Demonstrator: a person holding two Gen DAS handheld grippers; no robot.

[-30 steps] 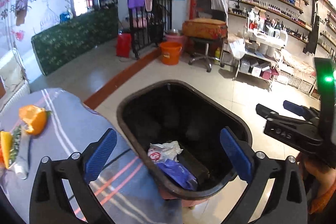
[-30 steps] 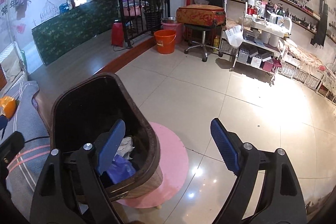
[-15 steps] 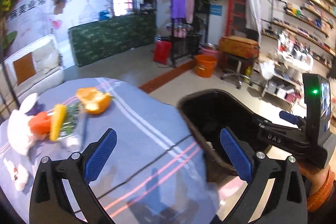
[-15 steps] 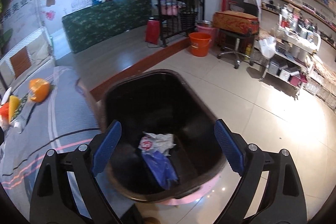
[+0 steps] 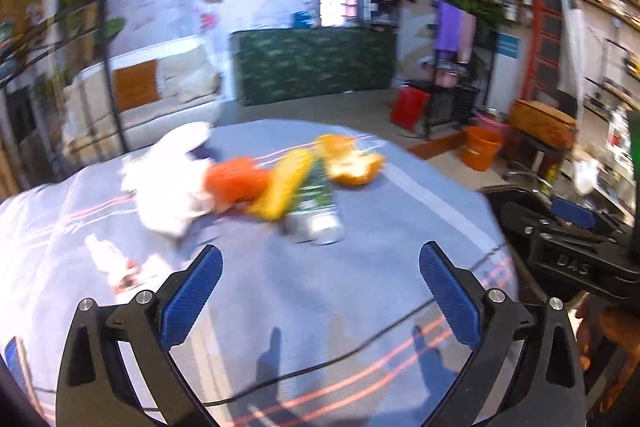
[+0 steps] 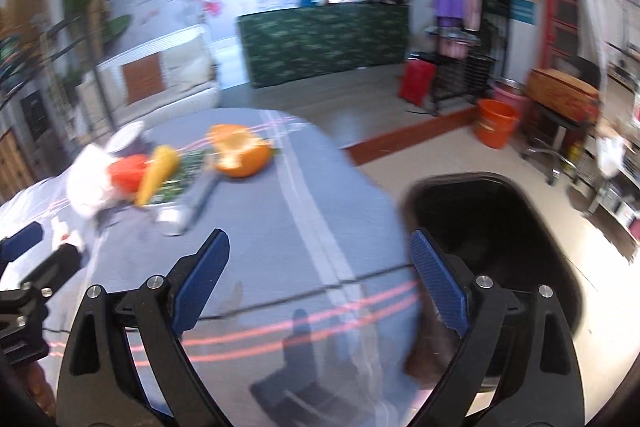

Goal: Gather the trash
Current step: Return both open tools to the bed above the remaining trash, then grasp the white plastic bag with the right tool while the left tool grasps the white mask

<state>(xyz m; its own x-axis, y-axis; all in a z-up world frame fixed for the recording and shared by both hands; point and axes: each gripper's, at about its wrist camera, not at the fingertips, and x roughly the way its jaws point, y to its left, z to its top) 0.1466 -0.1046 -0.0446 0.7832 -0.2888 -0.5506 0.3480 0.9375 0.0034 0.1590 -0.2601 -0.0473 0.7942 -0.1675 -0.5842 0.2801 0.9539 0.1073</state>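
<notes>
1. The trash lies in a loose cluster on the blue-grey striped tablecloth (image 5: 360,267): a flattened clear plastic bottle with a green label (image 5: 318,199), a yellow peel strip (image 5: 286,185), an orange-red scrap (image 5: 236,181), a crumpled white tissue (image 5: 168,179) and a hollow orange-peel half (image 5: 352,165). All of it is motion-blurred.
2. In the left wrist view the bottle's long axis runs roughly away from the camera, its pale near end toward the gripper; the yellow strip leans across its left side, and the orange peel touches its far end.
3. A small white-and-red wrapper (image 5: 116,263) lies apart, nearer the left finger.
4. The dark oval trash bin (image 6: 492,239) stands on the tiled floor just beside the table's right edge; its contents cannot be made out.
5. A thin black cable (image 5: 340,363) crosses the cloth near the camera.
6. The left gripper (image 5: 320,291) hovers over bare cloth short of the cluster, its jaws spread wide and holding nothing.
7. The right gripper (image 6: 320,279) is likewise spread wide and empty, over the table edge beside the bin.
</notes>
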